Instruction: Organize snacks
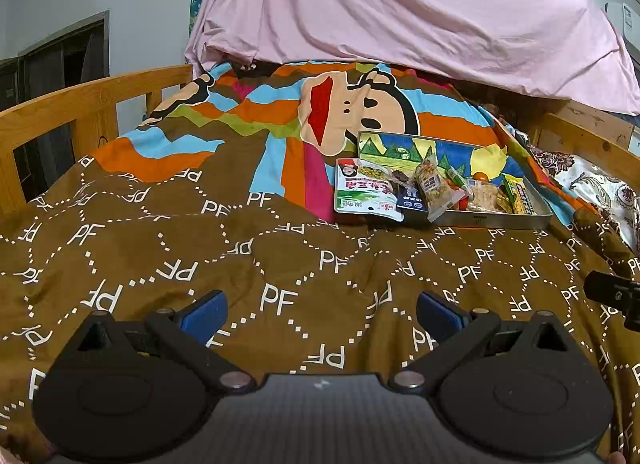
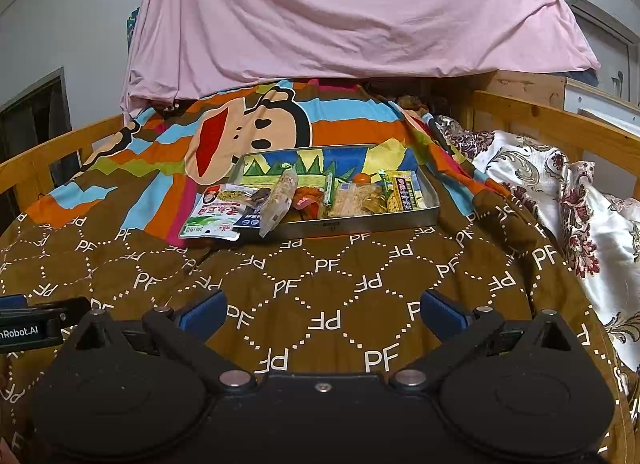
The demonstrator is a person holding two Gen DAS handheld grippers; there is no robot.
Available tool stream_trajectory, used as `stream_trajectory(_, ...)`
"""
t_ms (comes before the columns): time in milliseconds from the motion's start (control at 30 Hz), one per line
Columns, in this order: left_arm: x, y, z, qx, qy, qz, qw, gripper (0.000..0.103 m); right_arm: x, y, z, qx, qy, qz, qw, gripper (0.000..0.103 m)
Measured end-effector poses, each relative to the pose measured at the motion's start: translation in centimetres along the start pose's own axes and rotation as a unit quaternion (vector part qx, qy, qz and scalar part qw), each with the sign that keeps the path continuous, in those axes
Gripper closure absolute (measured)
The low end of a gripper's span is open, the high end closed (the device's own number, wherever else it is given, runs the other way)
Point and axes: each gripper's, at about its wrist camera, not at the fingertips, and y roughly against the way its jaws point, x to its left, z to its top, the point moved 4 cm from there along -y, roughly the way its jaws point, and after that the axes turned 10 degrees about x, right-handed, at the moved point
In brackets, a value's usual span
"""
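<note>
Snack packets overhang tray near edge, quilt bare

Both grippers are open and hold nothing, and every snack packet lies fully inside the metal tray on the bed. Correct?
Not quite. The green-and-white packet overhangs the metal tray at its left end, as the right wrist view shows. The left gripper and right gripper are indeed open and hold nothing.
</note>
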Motion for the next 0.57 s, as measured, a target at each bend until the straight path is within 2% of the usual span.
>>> stream_trajectory(300,-0.22,-0.53,-0.67,0.039,0.007,-0.005,0.9992,0.001,0.03,-0.05,-0.21,0.003,0.002,0.000,1.000,0.001)
stream_trajectory(567,-0.63,-0.08,-0.60,0.030,-0.007,-0.005,0.9995,0.001,0.15,0.04,-0.15,0.006,0.004,-0.001,1.000,0.001)
